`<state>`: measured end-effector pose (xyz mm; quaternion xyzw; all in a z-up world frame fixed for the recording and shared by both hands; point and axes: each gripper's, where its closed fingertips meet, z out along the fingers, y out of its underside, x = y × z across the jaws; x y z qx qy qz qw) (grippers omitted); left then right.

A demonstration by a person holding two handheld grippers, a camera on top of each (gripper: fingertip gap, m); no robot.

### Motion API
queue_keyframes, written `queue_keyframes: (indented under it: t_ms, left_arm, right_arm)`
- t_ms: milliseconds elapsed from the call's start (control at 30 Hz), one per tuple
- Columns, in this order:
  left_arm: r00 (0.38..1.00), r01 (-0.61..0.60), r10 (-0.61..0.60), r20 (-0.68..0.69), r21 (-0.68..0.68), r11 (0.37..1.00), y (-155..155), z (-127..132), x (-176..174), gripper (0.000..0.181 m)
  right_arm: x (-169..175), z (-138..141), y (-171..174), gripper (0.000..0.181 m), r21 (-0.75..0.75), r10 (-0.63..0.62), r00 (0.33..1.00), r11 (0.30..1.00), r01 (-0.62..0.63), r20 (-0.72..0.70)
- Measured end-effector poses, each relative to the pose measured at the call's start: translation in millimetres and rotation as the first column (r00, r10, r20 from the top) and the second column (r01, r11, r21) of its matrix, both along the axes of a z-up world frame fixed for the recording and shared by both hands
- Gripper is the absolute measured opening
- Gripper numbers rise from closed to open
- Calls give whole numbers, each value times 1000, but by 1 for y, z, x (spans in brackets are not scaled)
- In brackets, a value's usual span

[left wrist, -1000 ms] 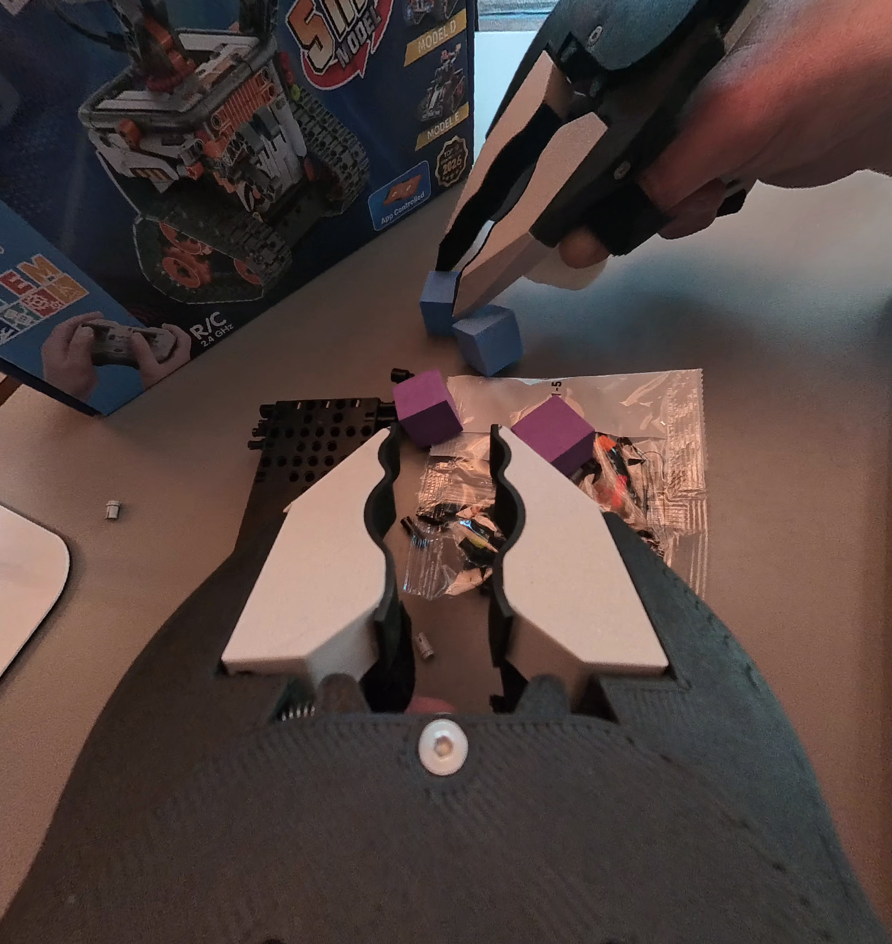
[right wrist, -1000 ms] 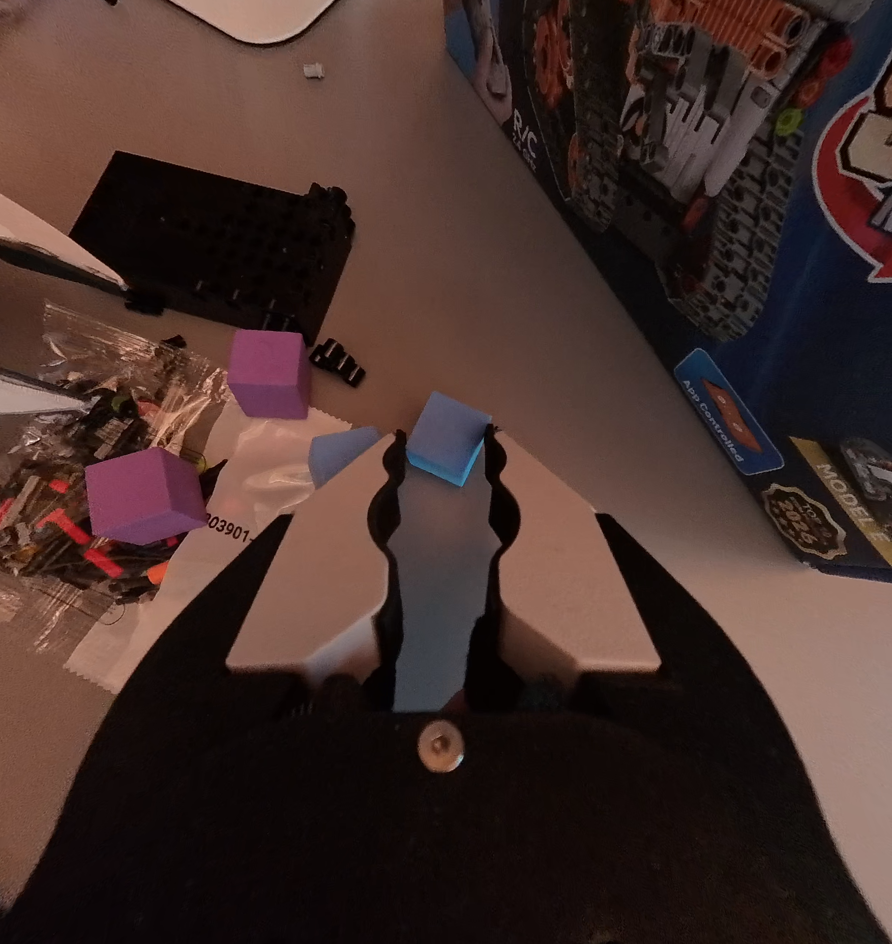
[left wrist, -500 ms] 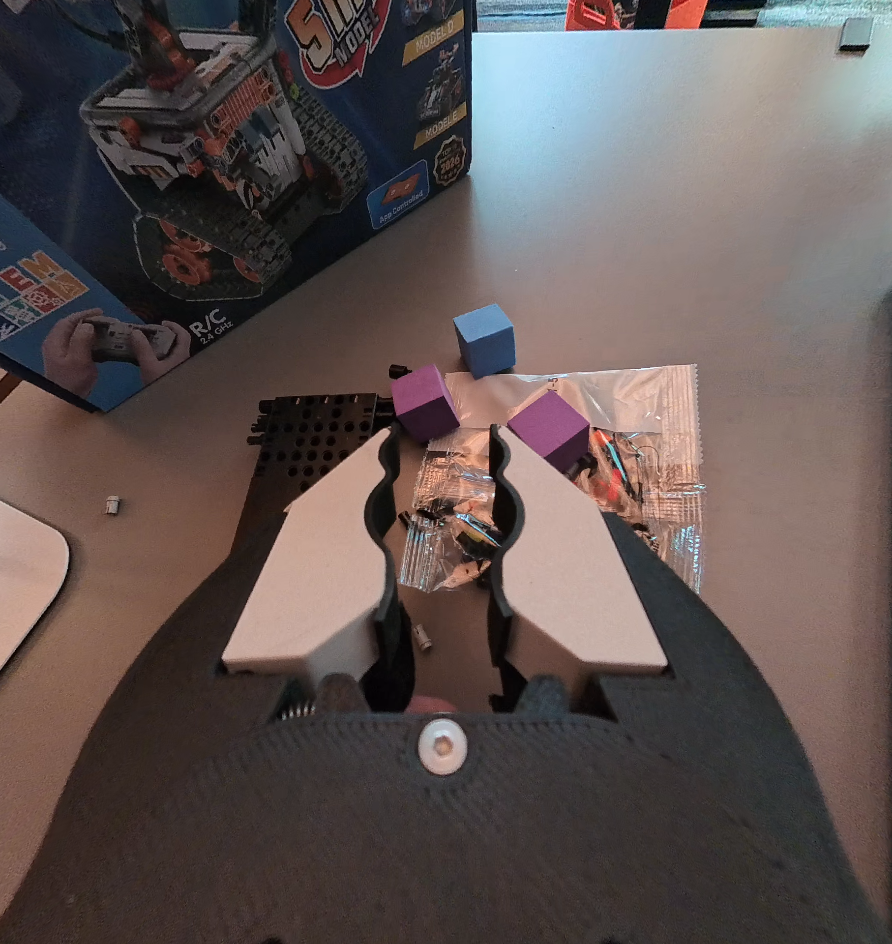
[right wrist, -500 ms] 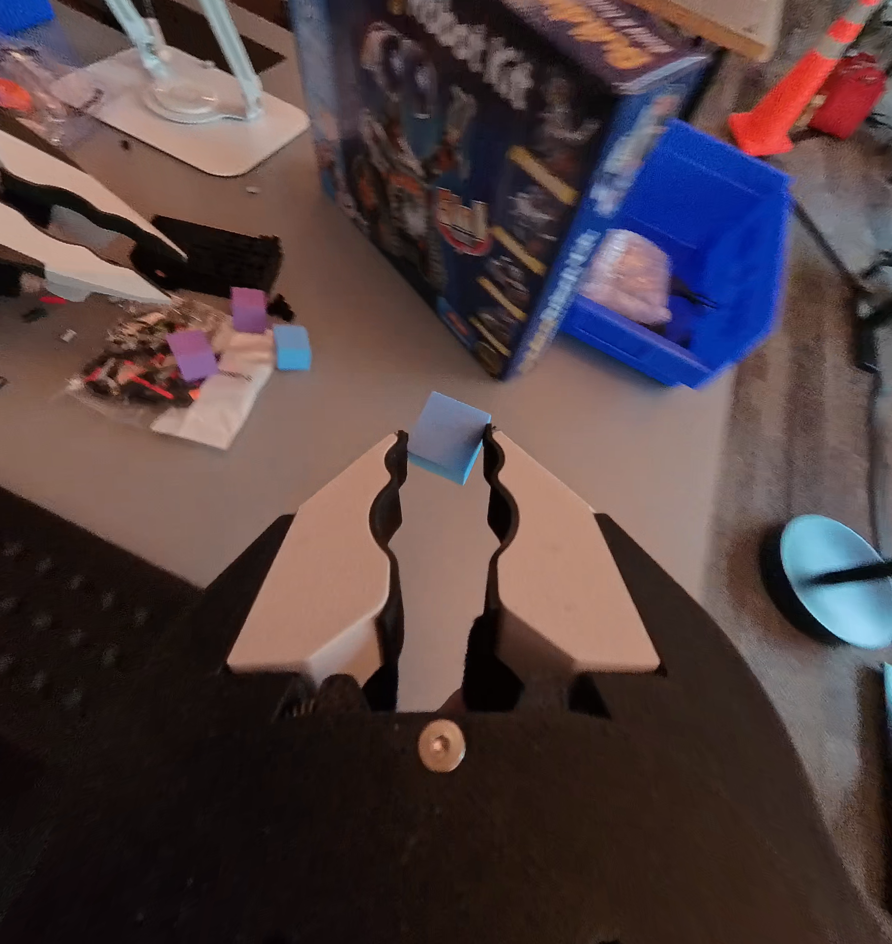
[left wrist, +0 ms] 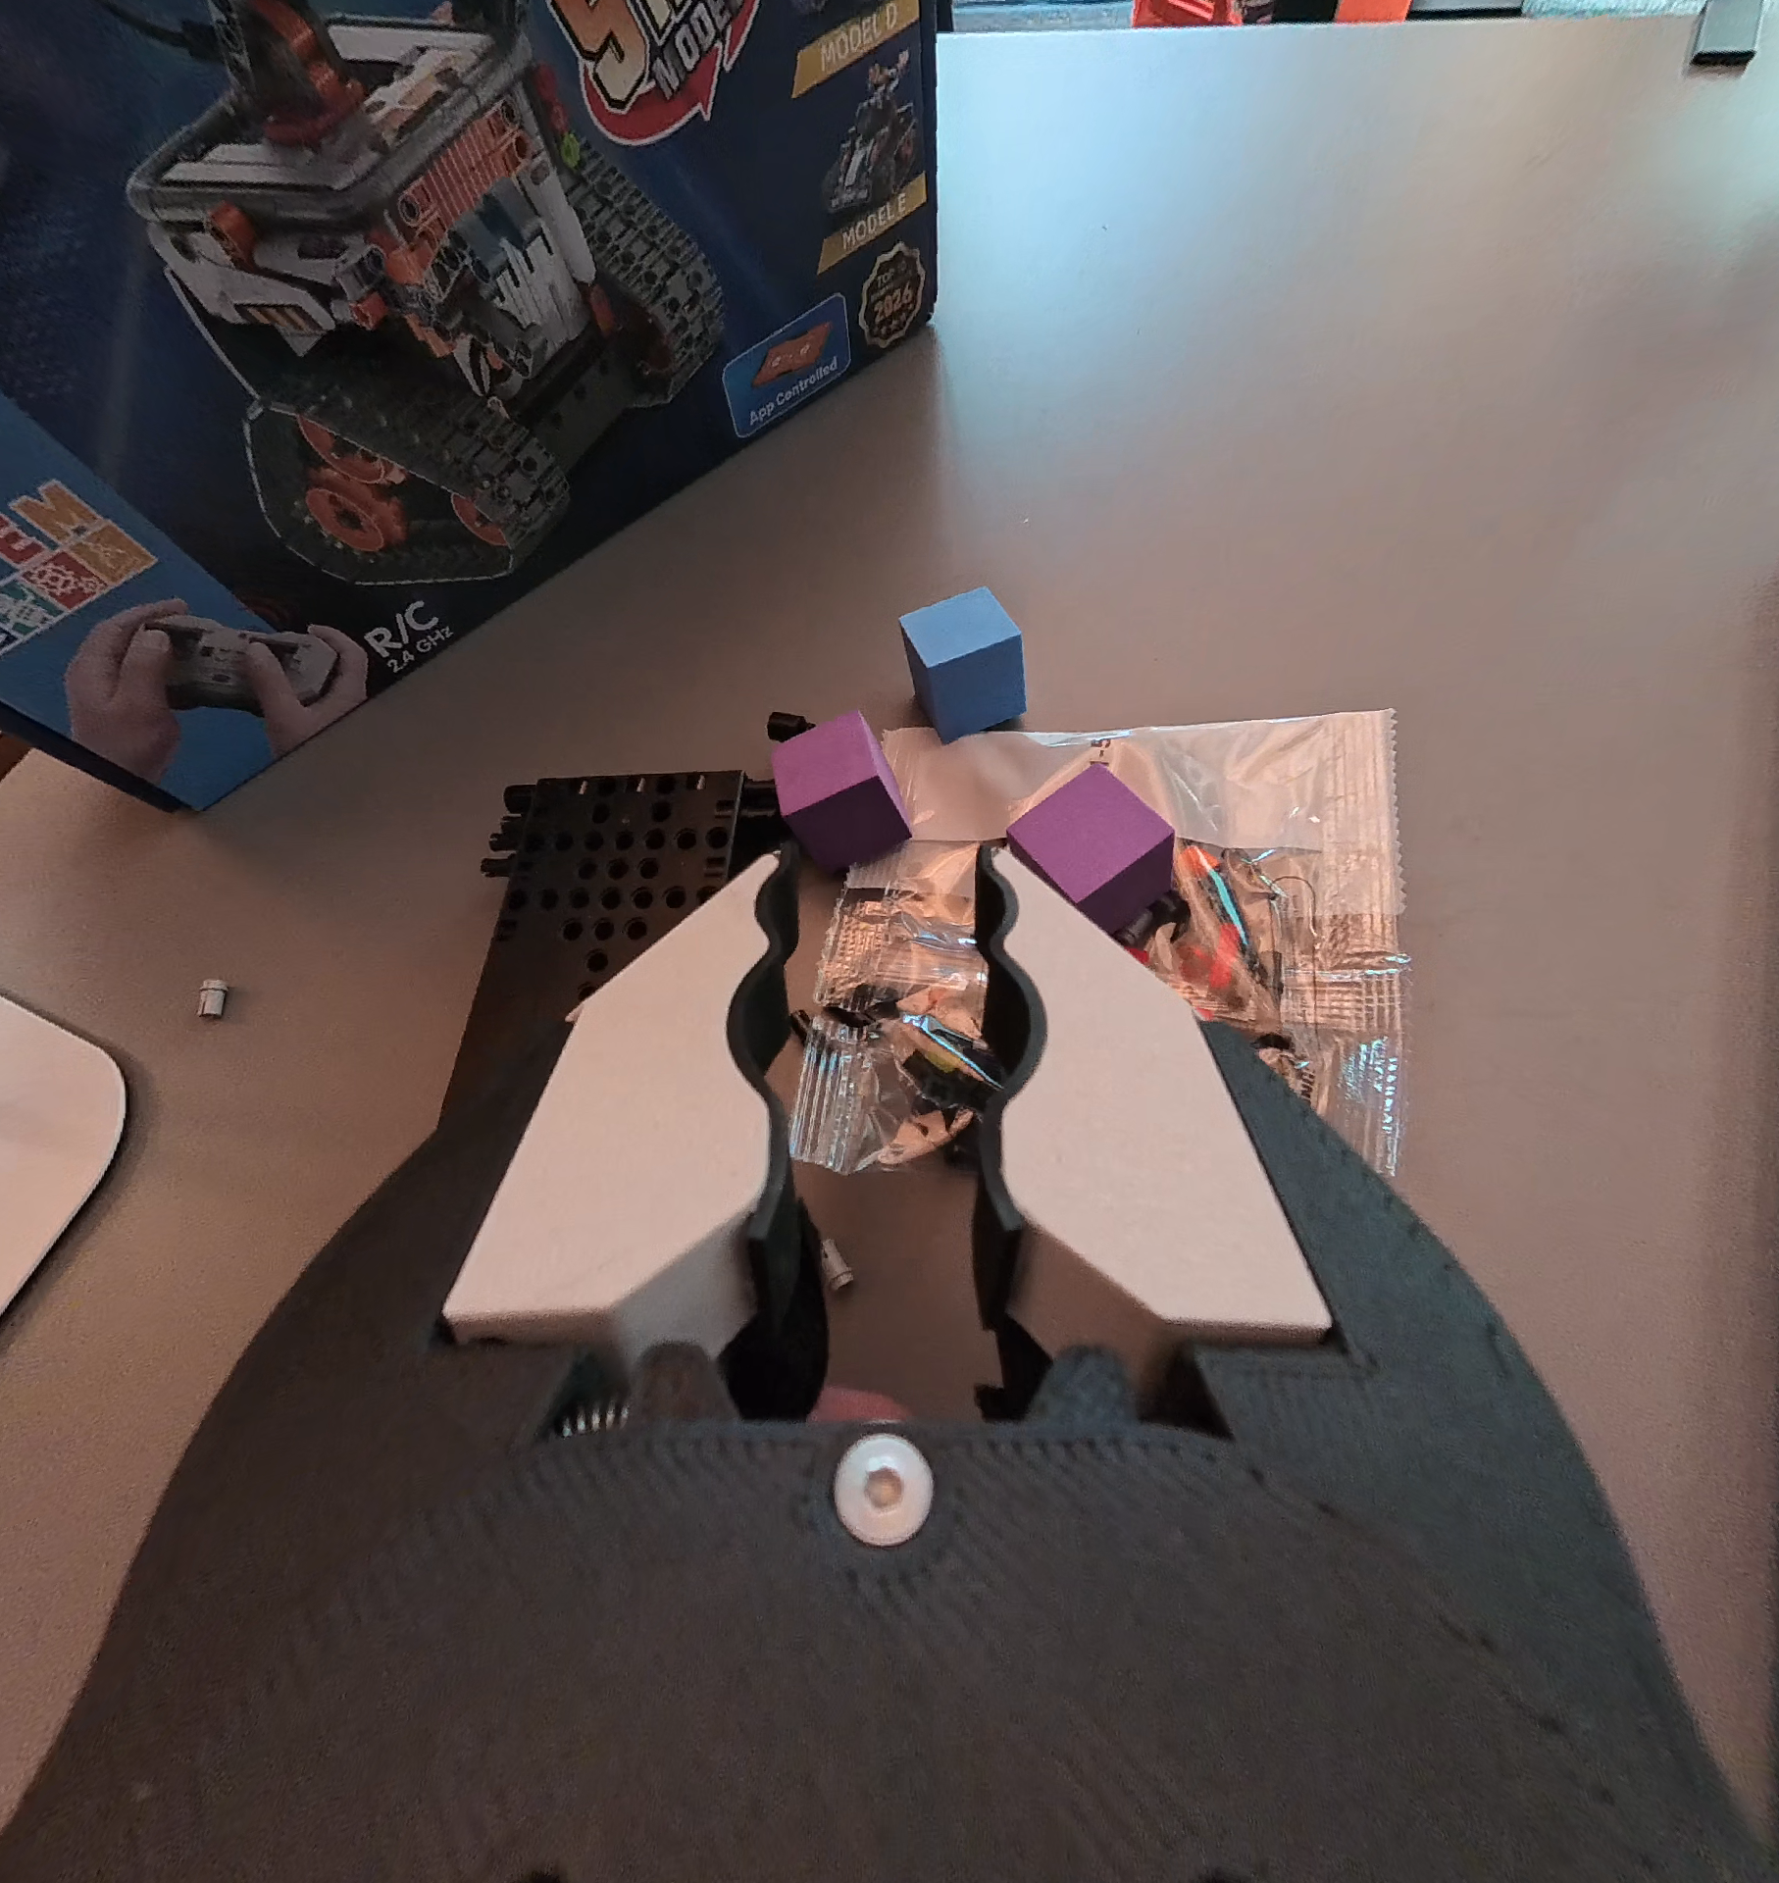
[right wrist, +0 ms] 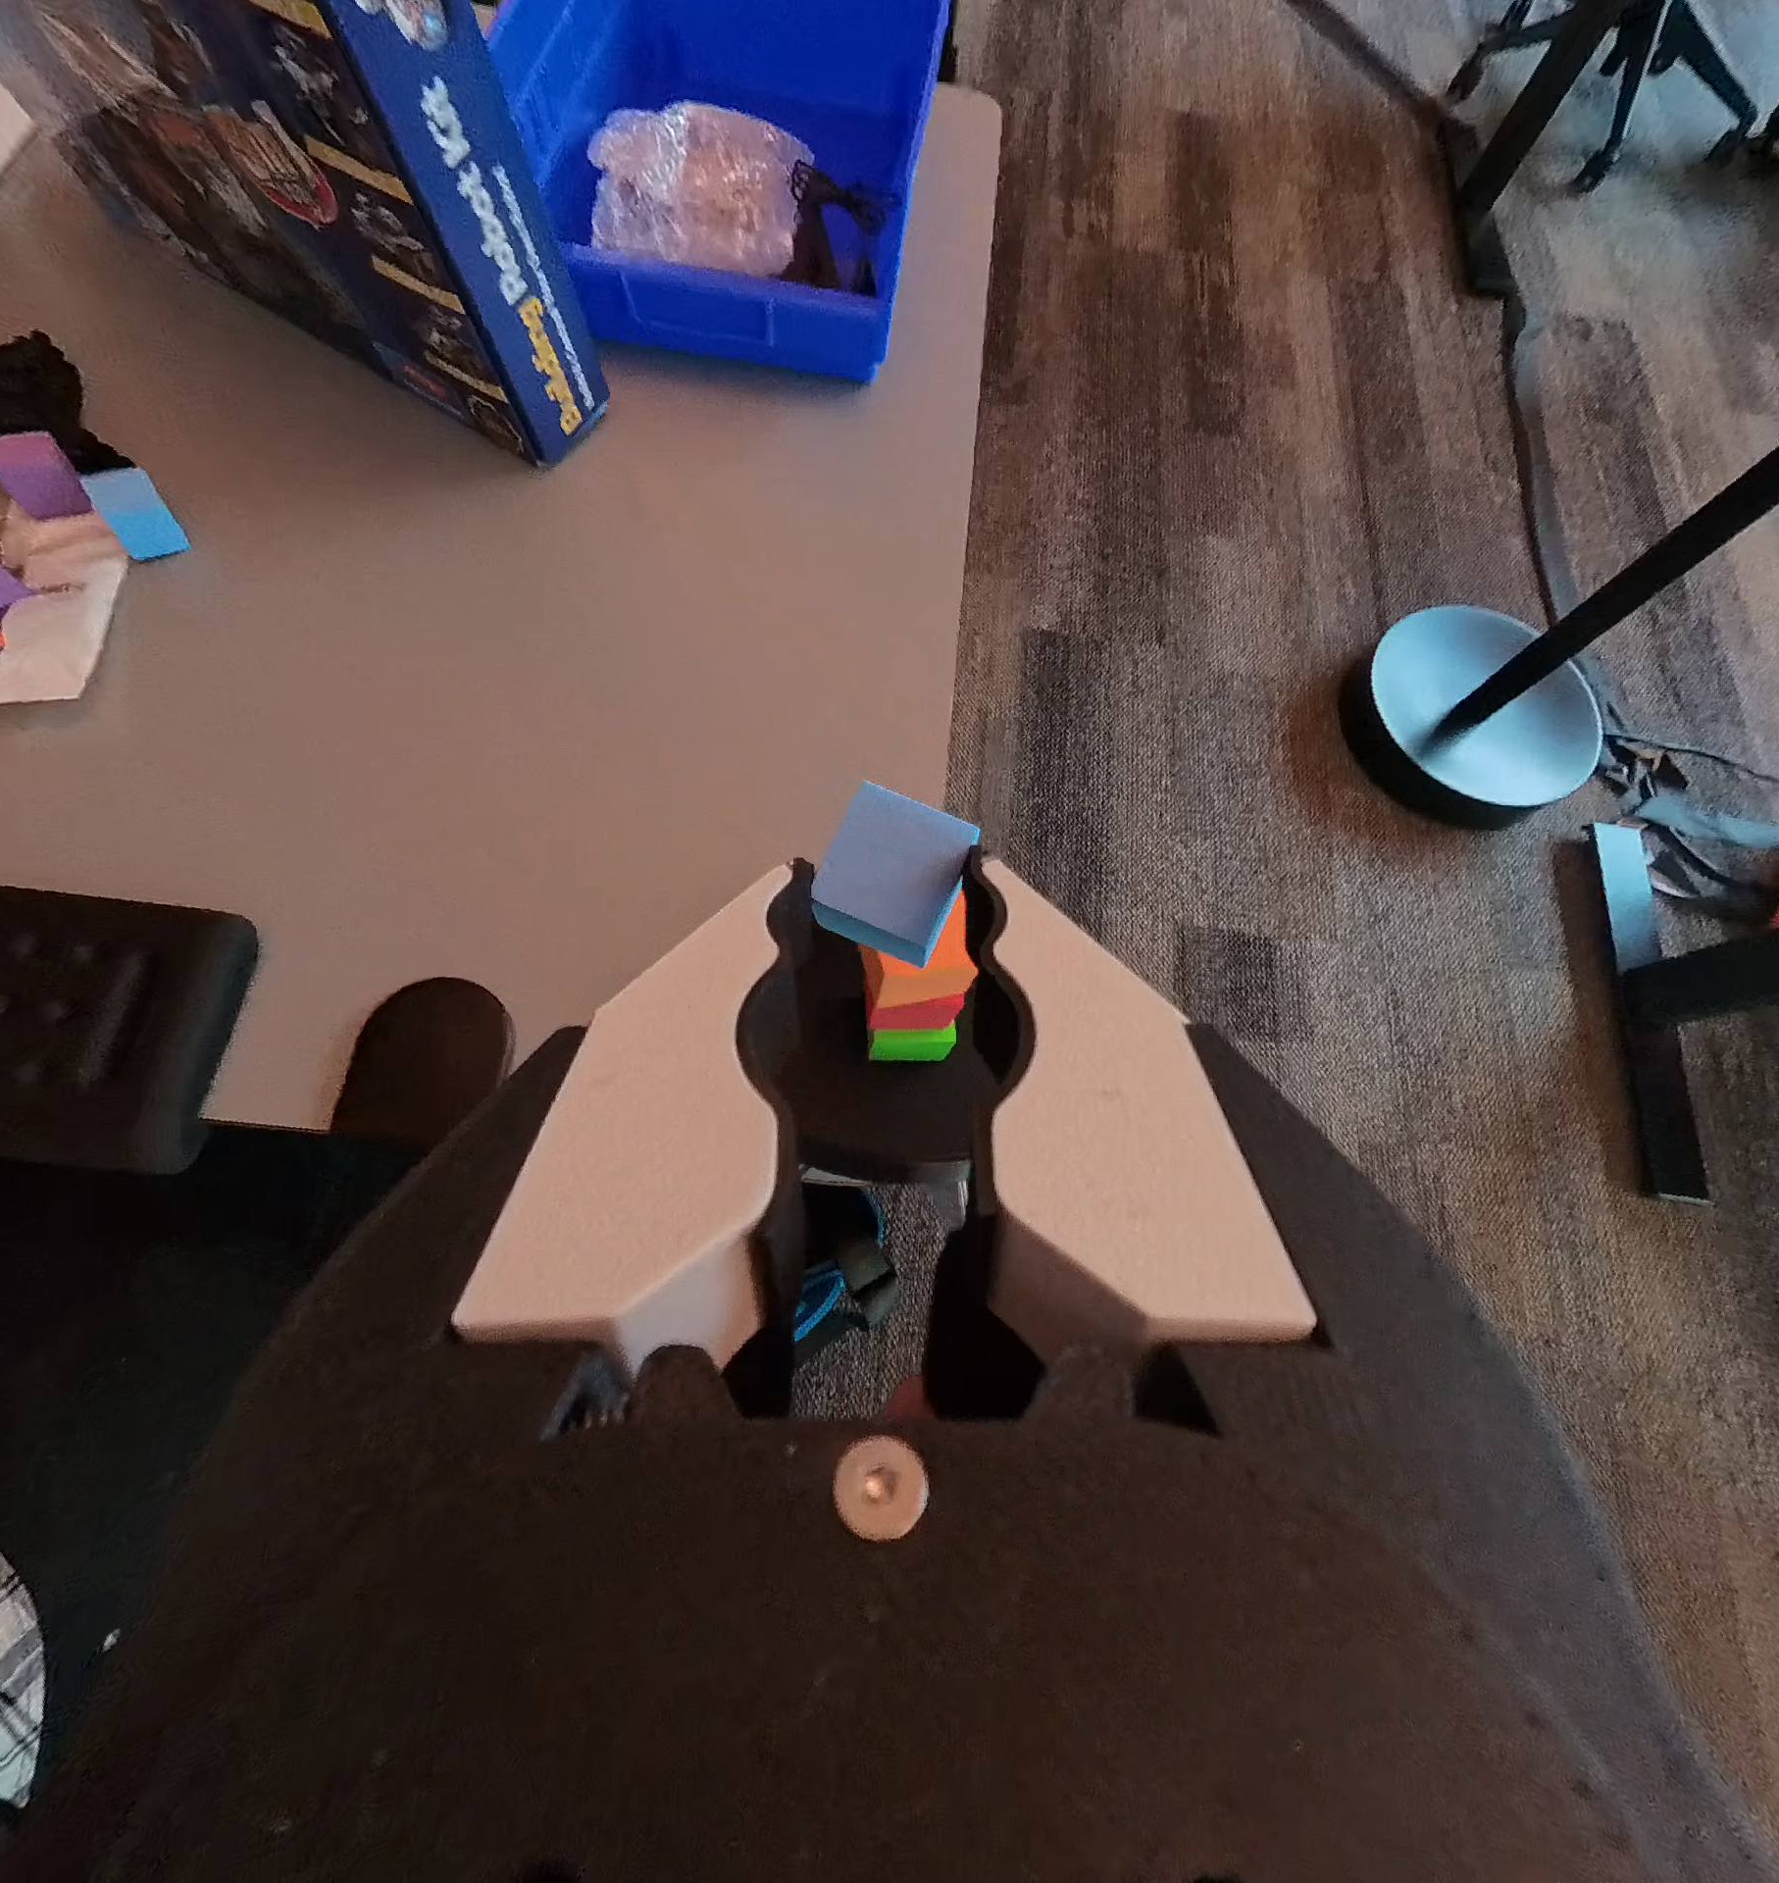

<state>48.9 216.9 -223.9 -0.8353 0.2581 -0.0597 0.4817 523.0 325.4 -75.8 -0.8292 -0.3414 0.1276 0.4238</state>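
My right gripper (right wrist: 883,866) is shut on a blue cube (right wrist: 891,874) and holds it in the air, right above a stack of orange, red and green blocks (right wrist: 916,1004) that stands on a dark round surface (right wrist: 880,1106) off the table's corner. My left gripper (left wrist: 880,866) is open and empty, hovering low over a clear bag of small parts (left wrist: 1150,897). Two purple cubes (left wrist: 840,790) (left wrist: 1089,851) lie just past its fingertips, and another blue cube (left wrist: 964,660) lies behind them. These cubes also show at the far left of the right wrist view (right wrist: 137,513).
A big blue toy box (left wrist: 407,306) stands at the table's back left. A black perforated plate (left wrist: 610,866) lies left of the bag. A blue bin (right wrist: 743,173) holding bubble wrap sits beside the box. A round stand base (right wrist: 1476,713) is on the floor. One gripper's finger ends stand about 50 centimeters off the other's. The black perforated plate (left wrist: 610,866) is closer to my left gripper, around 6 centimeters from its tips; the right tips are 55 centimeters off.
My right gripper lifted the blue cube off the table and carried it away to the right, to above the block stack. It left the left wrist view. My left gripper stayed put.
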Motion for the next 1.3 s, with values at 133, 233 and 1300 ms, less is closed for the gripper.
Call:
queue_keyframes:
  t_ms: [133, 233, 1300]
  left_arm:
    - [1000, 0, 0, -1, 0, 1000, 0, 0, 0, 33]
    - [1000, -1, 1, -1, 0, 1000, 0, 0, 0, 33]
    - [998, -55, 55, 4, 13, 998, 2, 4, -16, 30]
  right_arm:
    - [6, -12, 8, 29, -41, -22, 999, 999, 24, 32]
    - [4, -18, 10, 29, -72, -9, 1000, 997, 11, 24]
    - [-352, -66, -99, 50, 93, 591, 806, 801, -592, 40]
